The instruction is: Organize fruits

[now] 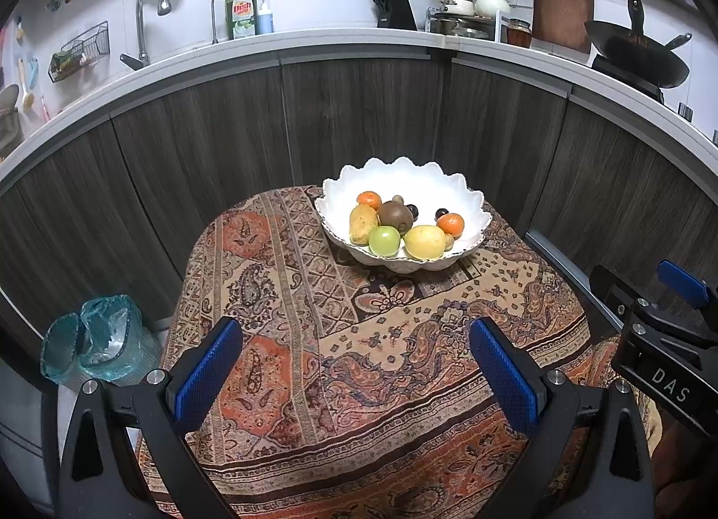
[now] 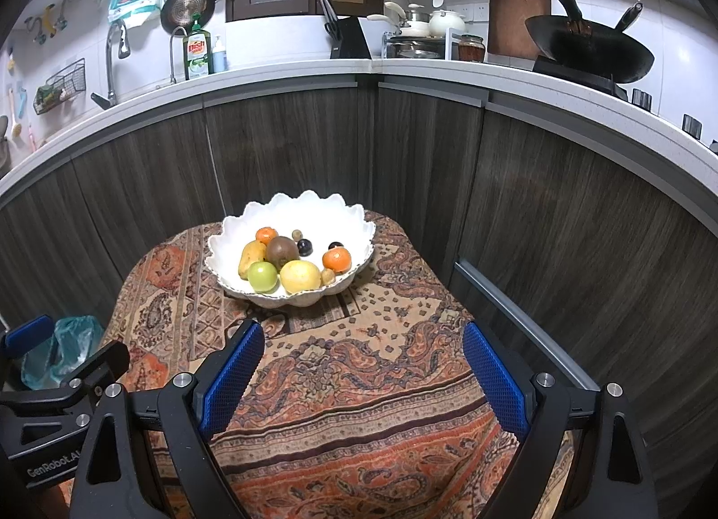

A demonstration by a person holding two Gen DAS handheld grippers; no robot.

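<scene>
Resting on paisley cloth (image 1: 287,339), scalloped white ceramic bowl (image 1: 471,204) w/ round fruits (image 1: 424,241), both tools (image 1: 356,373) (image 2: 361,377) open, empty.

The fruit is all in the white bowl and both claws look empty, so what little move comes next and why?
Probably ease the right claw forward toward the white bowl, aiming at the yellow fruit by the near rim. Both claws are open and empty over the patterned cloth, short of the bowl, so nothing can be gripped yet.

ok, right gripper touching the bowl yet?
Apart. Right wrist view shows the right gripper open over bare tablecloth, short of the bowl.
</scene>
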